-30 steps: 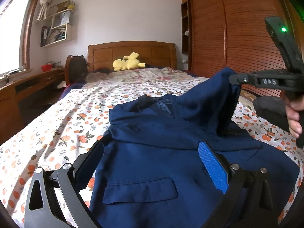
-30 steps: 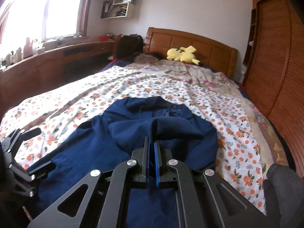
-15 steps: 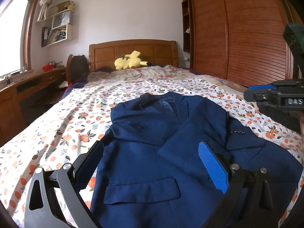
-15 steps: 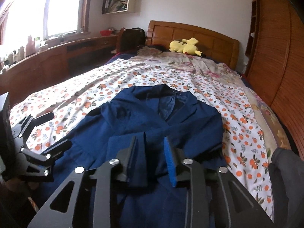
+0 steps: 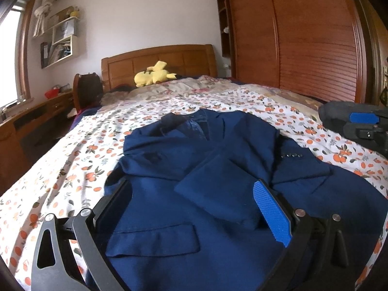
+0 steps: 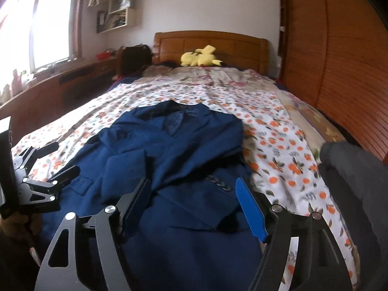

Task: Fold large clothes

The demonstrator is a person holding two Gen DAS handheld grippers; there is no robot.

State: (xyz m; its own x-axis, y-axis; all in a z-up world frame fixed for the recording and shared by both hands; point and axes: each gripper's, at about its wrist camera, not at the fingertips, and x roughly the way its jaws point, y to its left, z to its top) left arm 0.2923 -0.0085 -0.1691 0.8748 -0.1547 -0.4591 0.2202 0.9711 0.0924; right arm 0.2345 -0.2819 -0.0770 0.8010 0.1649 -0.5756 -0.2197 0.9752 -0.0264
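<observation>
Lying face-up on the bed [image 6: 278, 111] with one sleeve [image 5: 218, 189] folded across its chest, the jacket [image 6: 169, 150] sits beneath both grippers, right gripper [image 6: 194, 198] just opened wide and empty (left gripper [image 5: 191, 208] likewise agape), presumably freeing the sleeve.

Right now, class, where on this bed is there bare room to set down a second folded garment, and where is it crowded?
Bare sheet lies left of the blue jacket, toward the desk, and between its collar and the yellow plush toy. A narrower strip runs on its right, toward the wardrobe. The near end is crowded: jacket, left gripper, right gripper.
</observation>
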